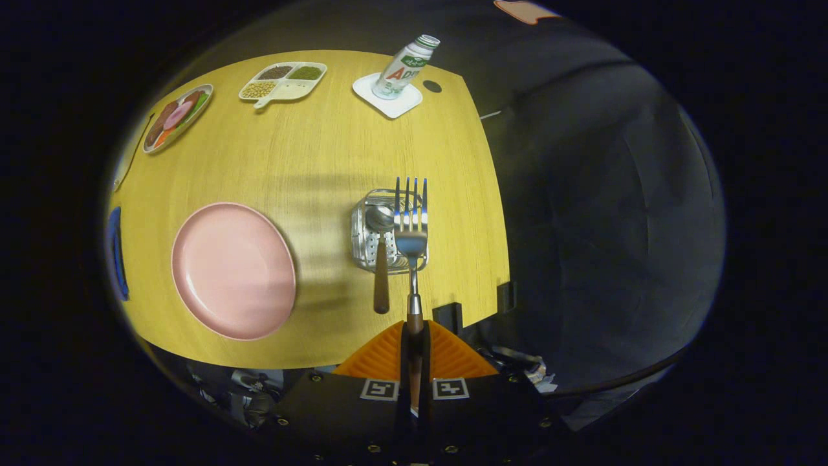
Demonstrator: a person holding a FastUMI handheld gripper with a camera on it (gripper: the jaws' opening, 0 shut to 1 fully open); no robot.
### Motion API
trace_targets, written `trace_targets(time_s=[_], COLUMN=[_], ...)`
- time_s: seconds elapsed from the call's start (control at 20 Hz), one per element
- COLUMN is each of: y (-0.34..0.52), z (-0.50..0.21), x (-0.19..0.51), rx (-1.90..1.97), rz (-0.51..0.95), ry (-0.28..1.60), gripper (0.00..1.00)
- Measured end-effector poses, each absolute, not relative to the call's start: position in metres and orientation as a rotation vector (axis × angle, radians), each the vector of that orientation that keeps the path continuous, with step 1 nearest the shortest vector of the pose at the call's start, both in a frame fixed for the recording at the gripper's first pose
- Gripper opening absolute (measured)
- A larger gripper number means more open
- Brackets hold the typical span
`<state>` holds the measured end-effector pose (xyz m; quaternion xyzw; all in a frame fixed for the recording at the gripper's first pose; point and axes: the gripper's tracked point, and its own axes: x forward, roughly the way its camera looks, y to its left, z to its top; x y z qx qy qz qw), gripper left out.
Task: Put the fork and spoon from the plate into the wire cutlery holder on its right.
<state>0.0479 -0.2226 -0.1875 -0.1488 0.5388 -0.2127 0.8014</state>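
Fork [411, 223] clamped by its wooden handle between the gripper [414, 336] fingers, both pressing on it, tines pointing away and reaching over the wire cutlery holder [362, 243]. Spoon [380, 255] already standing in the holder, bowl up at the rim, brown handle running down toward the fingers; appears to lie just left of the fork, contact between the two cannot be told. Pink plate [233, 270] to the left of the holder, bare. Wooden table [310, 162] beneath; farther off a divided tray of dry grains [283, 81], an oval dish of sliced food [176, 116] and a bottle [406, 66] on a white coaster [388, 95].

Handling, judged: fork rigid, light, metal neck and tines smooth and likely slippery; wooden handle grippier, so hold there seems sound. Grip sits low on the handle, so head-heavy end may pivot if pressure slackens. Holder light wire, likely to shift or tip if struck. Advisable to clear the spoon bowl before lowering and release only once inside the wires.
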Motion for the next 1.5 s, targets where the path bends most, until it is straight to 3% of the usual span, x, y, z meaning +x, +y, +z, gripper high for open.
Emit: trace_targets(time_s=[0.35,1.05,1.4,1.5], y=[-0.256,-0.241,-0.238,-0.235], z=[-0.210,-0.243,-0.233,-0.227], x=[0.048,0.067,0.082,0.087], rx=[-0.357,-0.286,-0.246,-0.246], rz=[-0.474,-0.321,-0.293,-0.285], ry=[1.269,1.495,1.488,1.462], gripper=[0.05,0.05,0.11,0.17])
